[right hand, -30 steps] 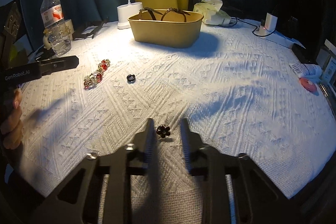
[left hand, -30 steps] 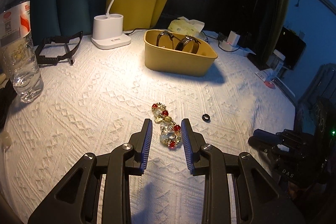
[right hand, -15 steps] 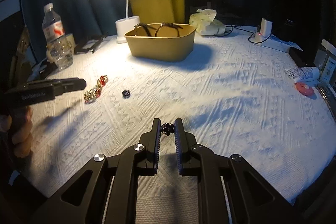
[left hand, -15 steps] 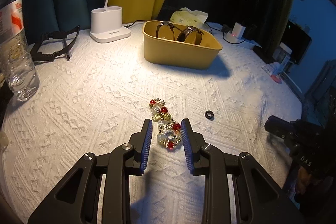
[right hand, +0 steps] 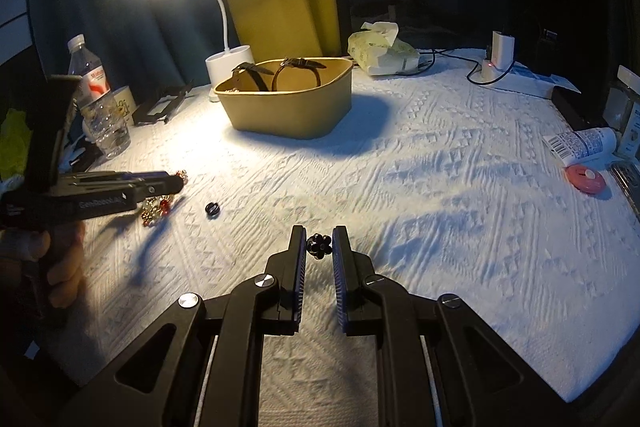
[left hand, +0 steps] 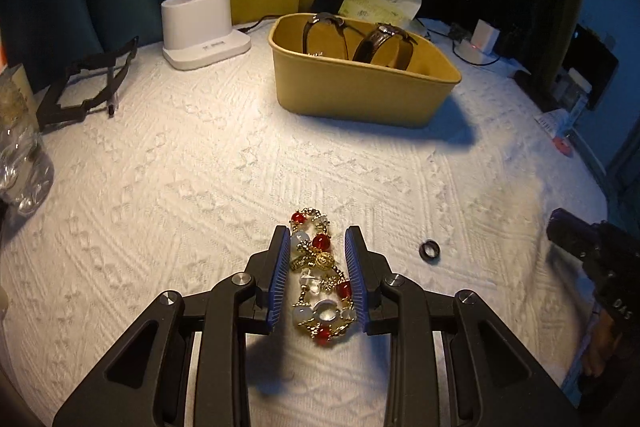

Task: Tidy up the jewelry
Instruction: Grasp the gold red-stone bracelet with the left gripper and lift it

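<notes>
1. In the left wrist view, the left gripper stands with its jaws apart, straddling a beaded bracelet of red, clear and gold beads that lies on the white textured cloth at lower centre. The blue pads sit just beside the beads, with a sliver of gap on the left side; contact on the right is hard to tell.

2. In the right wrist view, the right gripper is clamped together on a small black flower-shaped piece at its fingertips, lower centre of the frame. It looks like an earring or charm; which one cannot be told.

3. A small black ring lies loose on the cloth, right of the bracelet.

4. The tan bin sits upper centre, already holding two watches on brown straps.

5. Step in hand, as I judge it: a double pick-up, one piece per gripper.

6. Next move likely calls for closing the left jaws gently on the bracelet mid-length so it does not sag out, then carrying both pieces to the bin.
</notes>
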Demonstrator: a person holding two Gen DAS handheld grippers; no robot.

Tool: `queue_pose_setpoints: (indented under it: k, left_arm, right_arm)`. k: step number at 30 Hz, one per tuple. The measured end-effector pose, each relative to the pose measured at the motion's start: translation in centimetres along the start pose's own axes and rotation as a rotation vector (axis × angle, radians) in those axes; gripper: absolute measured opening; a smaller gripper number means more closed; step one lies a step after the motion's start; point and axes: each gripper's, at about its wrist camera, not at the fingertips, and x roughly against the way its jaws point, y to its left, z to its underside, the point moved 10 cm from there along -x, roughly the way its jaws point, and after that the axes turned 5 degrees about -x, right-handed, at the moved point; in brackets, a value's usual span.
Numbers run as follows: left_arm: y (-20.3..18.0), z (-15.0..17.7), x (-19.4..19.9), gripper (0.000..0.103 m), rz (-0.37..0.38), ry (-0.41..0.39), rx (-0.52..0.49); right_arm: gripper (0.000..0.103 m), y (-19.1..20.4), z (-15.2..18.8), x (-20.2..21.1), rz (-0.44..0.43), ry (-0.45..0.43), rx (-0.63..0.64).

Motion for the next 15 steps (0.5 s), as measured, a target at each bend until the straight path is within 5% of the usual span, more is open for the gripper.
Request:
queue_pose_setpoints:
  k: [6, 8, 15]
  left_arm:
    - [-0.4, -0.04, -0.49, 0.03, -0.07, 0.016, -0.067]
    - [-0.62, -0.06, -0.51, 0.021, -0.089, 0.015, -0.087]
    - [-0.93, -0.36, 0.39, 0.021, -0.055, -0.024, -0.071]
  right_arm:
    - [0.013, -0.47, -0.41, -0.47, -0.009, -0.002, -0.013]
    - [0.013, -0.54, -0.49, -0.49, -0.012, -0.005, -0.018]
    - [0.013, -0.37, -0.86, -0.19, -0.017, -0.018, -0.018]
